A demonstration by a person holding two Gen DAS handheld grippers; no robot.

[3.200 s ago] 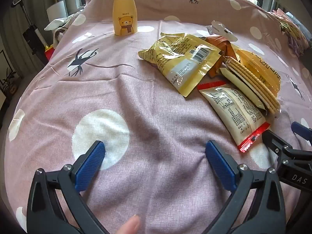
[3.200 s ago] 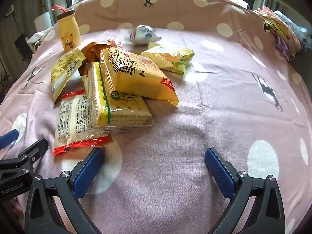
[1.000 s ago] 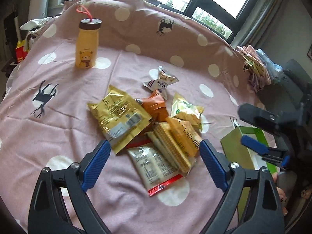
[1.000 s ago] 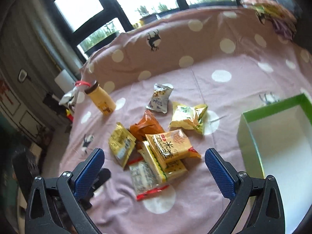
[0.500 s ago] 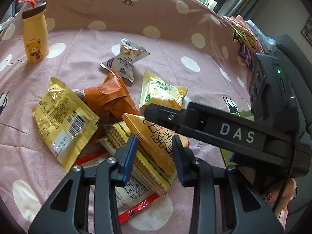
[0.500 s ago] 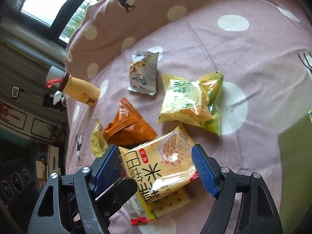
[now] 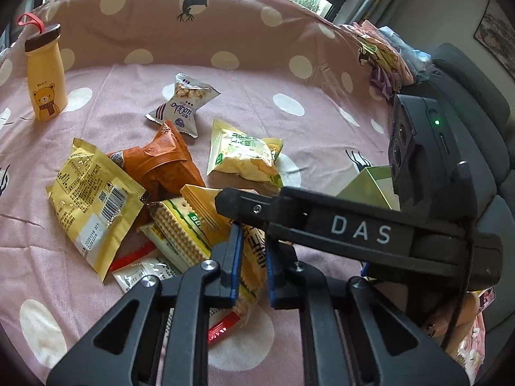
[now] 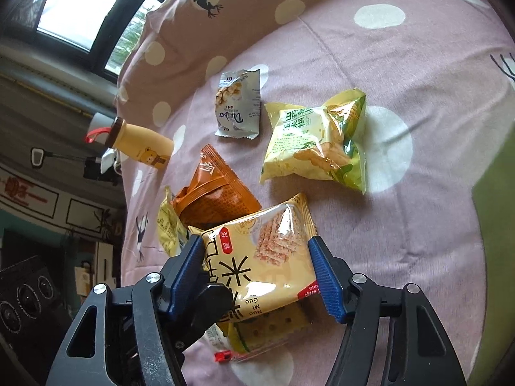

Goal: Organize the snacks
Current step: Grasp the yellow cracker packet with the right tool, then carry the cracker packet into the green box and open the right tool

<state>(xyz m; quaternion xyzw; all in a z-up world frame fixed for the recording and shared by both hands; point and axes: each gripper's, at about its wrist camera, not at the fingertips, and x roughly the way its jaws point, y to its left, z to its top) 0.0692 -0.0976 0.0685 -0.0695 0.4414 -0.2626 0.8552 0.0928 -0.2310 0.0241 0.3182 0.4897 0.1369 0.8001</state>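
Observation:
Several snack packs lie in a heap on the pink spotted cloth (image 7: 289, 74). The yellow rice-cracker pack (image 8: 257, 257) lies on top of a clear cracker pack (image 7: 180, 228). My right gripper (image 8: 260, 273) has its pads on both sides of the yellow pack, touching its edges. My left gripper (image 7: 252, 260) is nearly shut, its pads around an edge of the same yellow pack (image 7: 251, 257). An orange pack (image 7: 161, 164), a gold pack (image 7: 90, 199), a green-yellow pack (image 7: 244, 154) and a white pack (image 7: 183, 106) lie around. The right gripper's body crosses the left wrist view.
A yellow bear bottle (image 7: 45, 74) stands at the far left. A green box (image 7: 370, 186) sits at the right, mostly hidden; its side shows in the right wrist view (image 8: 495, 193). A pile of wrapped items (image 7: 383, 54) lies at the far right.
Both grippers have moved down onto the heap and closed in. The left jaws narrowed further around the yellow pack's edge; the right pads now touch its sides.

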